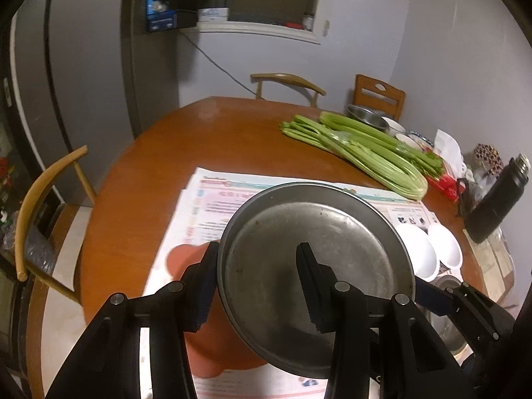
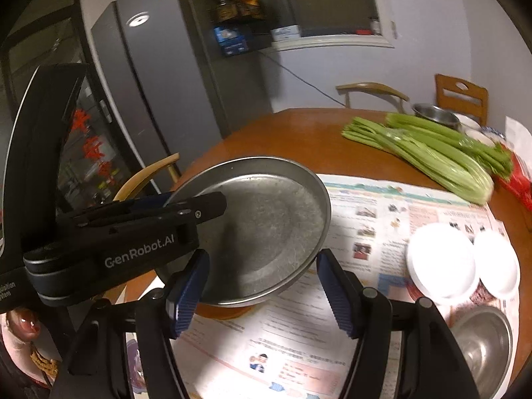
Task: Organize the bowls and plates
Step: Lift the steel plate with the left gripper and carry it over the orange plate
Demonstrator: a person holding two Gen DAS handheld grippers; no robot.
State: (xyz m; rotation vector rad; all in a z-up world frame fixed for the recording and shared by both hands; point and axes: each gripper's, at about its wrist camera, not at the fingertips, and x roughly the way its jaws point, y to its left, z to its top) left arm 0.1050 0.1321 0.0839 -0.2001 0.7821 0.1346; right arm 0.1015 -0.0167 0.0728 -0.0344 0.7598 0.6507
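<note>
One round steel plate (image 1: 282, 252) (scuffed), ribbed fingers (image 1: 311, 286) clamping

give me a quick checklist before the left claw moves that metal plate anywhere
1. Grip: left claw pinches the metal plate rim, one finger inside, one outside. Ok.
2. Plate level: tilted in both views. Not ok.
3. Plate clear of the newspaper: lifted, an orange plate beneath it. Ok.
4. Right claw free: open, holding nothing, close under the plate's near edge. Not ok for clearance.
5. Two white bowls and the steel bowl: apart from the plate. Ok.
6. Plate empty: ok.
</note>
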